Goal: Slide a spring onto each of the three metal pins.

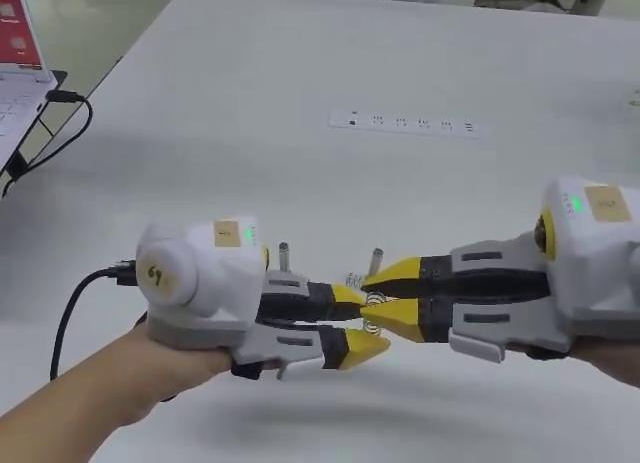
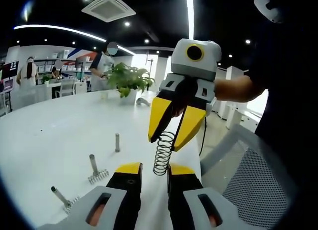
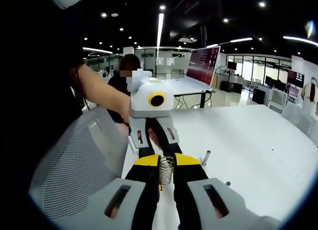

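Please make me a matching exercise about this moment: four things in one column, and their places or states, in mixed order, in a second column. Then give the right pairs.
Things
1. spring
2. power strip
3. laptop
4. potted plant

Places or states
A. open, at the left edge of the table
B. gripped at one end by the right tool
C. at the table's far end, in the left gripper view
D. flat on the table, far beyond the spring

Pairs: 1-B, 2-D, 3-A, 4-C

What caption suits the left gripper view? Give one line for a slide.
Right gripper holds a spring at the left gripper, three metal pins standing nearby.
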The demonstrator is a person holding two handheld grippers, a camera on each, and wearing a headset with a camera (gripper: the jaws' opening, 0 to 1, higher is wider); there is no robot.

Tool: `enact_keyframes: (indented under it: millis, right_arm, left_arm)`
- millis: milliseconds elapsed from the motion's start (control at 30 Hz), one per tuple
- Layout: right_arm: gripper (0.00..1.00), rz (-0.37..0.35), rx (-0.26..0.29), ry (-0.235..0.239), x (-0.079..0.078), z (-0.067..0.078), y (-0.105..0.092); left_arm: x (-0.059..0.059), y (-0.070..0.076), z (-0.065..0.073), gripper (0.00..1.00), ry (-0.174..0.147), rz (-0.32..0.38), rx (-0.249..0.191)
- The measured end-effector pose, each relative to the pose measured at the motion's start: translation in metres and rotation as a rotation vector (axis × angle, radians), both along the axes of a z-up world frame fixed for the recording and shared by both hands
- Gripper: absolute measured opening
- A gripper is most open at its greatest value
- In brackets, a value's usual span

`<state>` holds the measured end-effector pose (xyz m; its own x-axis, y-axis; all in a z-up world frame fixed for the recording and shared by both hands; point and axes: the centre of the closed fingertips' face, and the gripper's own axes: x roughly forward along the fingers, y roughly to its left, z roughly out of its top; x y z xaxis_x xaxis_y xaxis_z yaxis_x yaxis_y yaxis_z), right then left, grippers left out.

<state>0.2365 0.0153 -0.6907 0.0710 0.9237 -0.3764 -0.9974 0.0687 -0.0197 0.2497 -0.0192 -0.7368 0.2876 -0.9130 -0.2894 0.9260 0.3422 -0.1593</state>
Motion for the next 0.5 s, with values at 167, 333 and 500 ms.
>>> enact_keyframes:
  millis: [167,333,500]
  right_arm:
    - [0.07,-0.012,-0.006,-0.013,0.003,-0.001,-0.002]
    - [0.07,-0.034,0.001,-0.025,0.008,0.002,-0.003]
    - [0.07,-0.049,0.008,-0.025,0.011,0.003,-0.003]
  left_arm:
    - [0.003,0.003,-0.001,0.22,-0.005,0.022,0.006]
    - [0.007,0.006,-0.002,0.25,-0.005,0.042,0.005]
    - [0.009,0.011,-0.004,0.28,-0.003,0.064,0.011]
